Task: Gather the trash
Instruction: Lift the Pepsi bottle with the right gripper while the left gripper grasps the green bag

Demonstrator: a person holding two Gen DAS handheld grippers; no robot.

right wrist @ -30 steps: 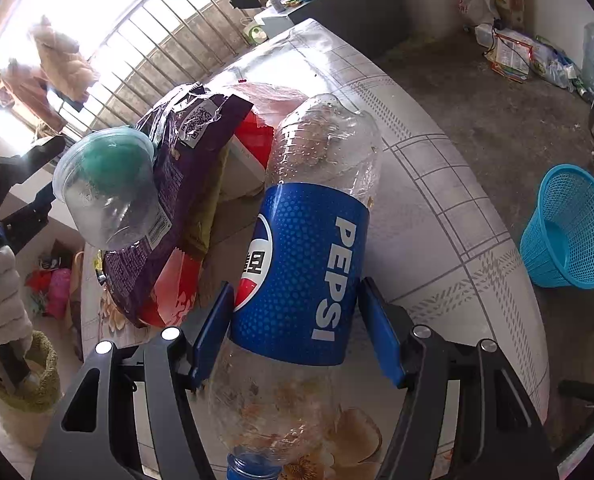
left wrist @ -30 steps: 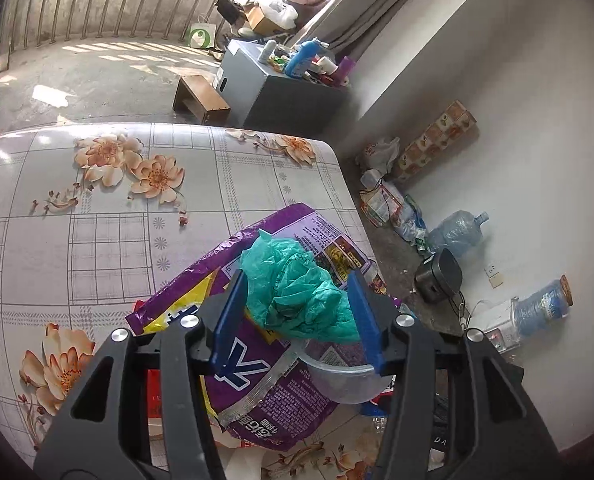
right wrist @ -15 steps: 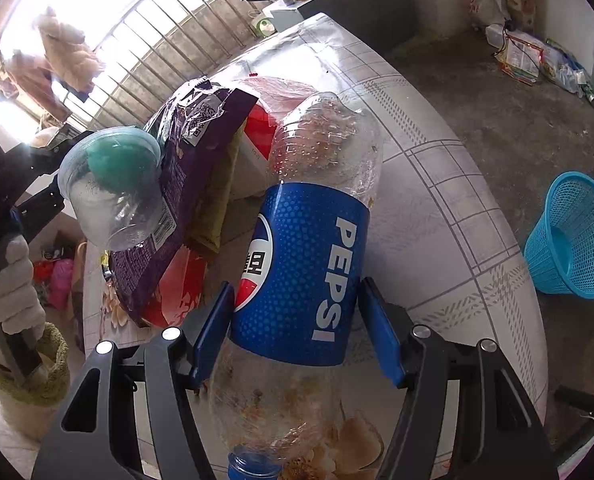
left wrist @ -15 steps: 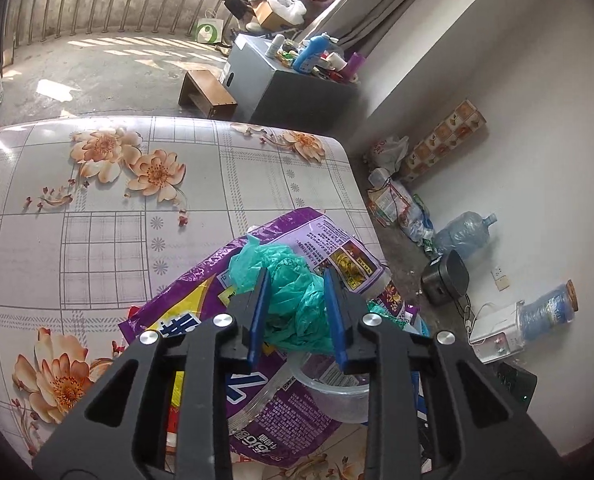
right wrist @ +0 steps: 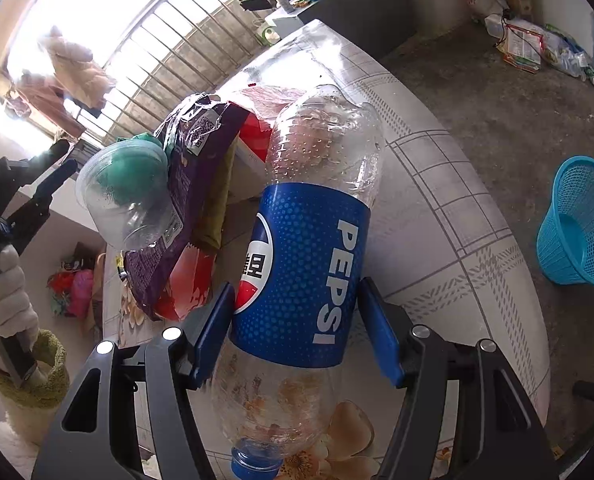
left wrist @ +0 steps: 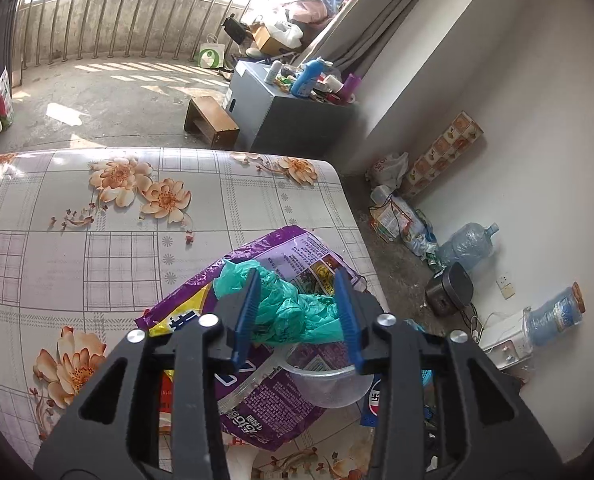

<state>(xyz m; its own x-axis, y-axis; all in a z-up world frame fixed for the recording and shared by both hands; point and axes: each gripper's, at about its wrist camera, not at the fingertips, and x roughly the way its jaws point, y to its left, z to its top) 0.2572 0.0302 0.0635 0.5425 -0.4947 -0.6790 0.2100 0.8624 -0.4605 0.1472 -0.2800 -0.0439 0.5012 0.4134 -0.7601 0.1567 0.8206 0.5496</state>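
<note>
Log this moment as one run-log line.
left gripper: jaws opening, green bag between them, over cup | right gripper: around Pepsi bottle | basket: on floor

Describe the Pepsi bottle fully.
The Pepsi bottle is a large, clear plastic one with a blue label and blue cap, and looks empty. Its cap end points toward the camera and its base away. It lies over the floral table, between the right claw's blue pads, which sit at the label's sides. Its far end is beside a red packet.

A floral-clothed table (left wrist: 97, 220) carries a purple bag (left wrist: 281, 400) and Pepsi bottle (right wrist: 305, 264).
</note>
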